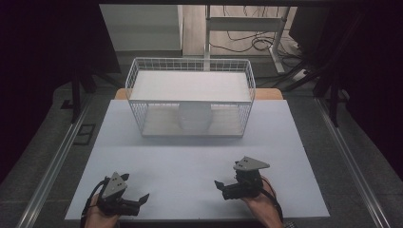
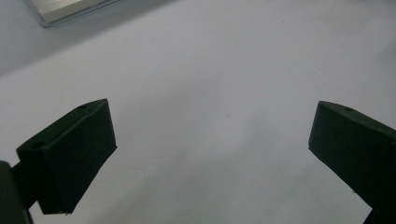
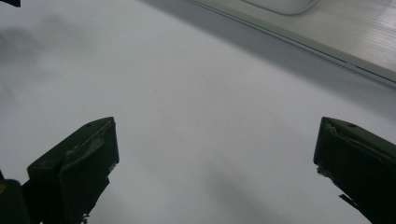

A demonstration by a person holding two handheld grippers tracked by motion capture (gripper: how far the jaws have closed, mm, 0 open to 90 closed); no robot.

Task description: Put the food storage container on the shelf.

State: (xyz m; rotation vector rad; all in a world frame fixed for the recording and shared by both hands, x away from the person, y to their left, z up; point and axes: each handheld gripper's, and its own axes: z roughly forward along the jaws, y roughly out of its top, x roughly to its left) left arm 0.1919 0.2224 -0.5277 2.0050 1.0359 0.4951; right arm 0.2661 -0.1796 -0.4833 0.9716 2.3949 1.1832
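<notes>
While our hands are resting at the near edge of the white table (image 1: 190, 161), we are holding both tools low and empty. Our left gripper (image 1: 142, 198) is lying near the front left corner, jaws spread wide and aiming right, toward the table's middle; in the left gripper view (image 2: 210, 140) bare tabletop is showing between the two black jaws. Our right gripper (image 1: 218, 185) is sitting near the front right, jaws likewise spread, aiming left toward its partner; the right gripper view (image 3: 215, 149) is showing plain table in the gap. The two tools are facing each other, well apart. Our left hand (image 1: 95, 213) is being cut off by the bottom edge; our right hand (image 1: 261, 204) is wrapping the tool from behind, its wrist partly cut off as well.

Farther out, near the table's back edge, a white wire basket (image 1: 138, 80) is standing, its long axis running left to right across the table. Under its upper shelf, on the lower floor, a white rounded container (image 1: 194, 118) is sitting roughly centred, well apart from both tools. Wire mesh and the shelf are hiding its top, so we are unable to tell its shape fully or which way it faces. Its bottom edge is peeking into the right gripper view (image 3: 280, 4), cut off by the frame.
</notes>
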